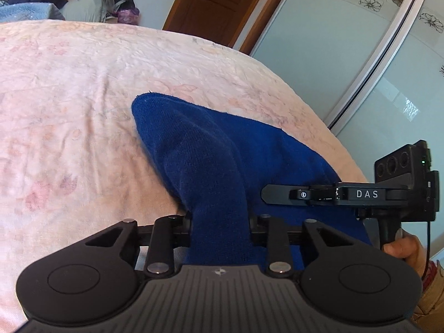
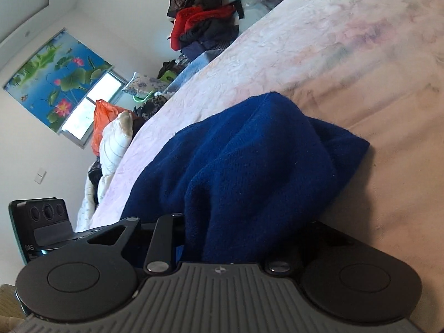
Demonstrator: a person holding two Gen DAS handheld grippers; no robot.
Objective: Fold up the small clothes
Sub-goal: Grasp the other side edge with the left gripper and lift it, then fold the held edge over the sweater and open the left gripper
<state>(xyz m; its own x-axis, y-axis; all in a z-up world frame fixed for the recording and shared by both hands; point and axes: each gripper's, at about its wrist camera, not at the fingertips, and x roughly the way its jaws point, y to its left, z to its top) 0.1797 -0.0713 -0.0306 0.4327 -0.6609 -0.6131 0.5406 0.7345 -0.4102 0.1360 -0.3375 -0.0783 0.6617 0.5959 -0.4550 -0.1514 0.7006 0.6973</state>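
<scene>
A dark blue knitted garment (image 1: 211,149) lies on the pink floral bedspread (image 1: 69,97). One end of it is bunched up and runs into my left gripper (image 1: 220,222), which is shut on the cloth. The right gripper (image 1: 277,194) shows side-on just to the right, against the same garment, with a person's hand (image 1: 402,249) on its handle. In the right wrist view the blue garment (image 2: 249,161) rises in thick folds into my right gripper (image 2: 247,227), shut on it; the cloth hides the fingertips. The left gripper's body (image 2: 55,230) shows at the lower left.
A heap of dark and red clothes (image 2: 205,19) sits at the far end of the bed. Pillows and an orange bag (image 2: 105,127) lie by the window. A brown door (image 1: 222,5) and sliding wardrobe panels (image 1: 360,55) stand beyond the bed's edge.
</scene>
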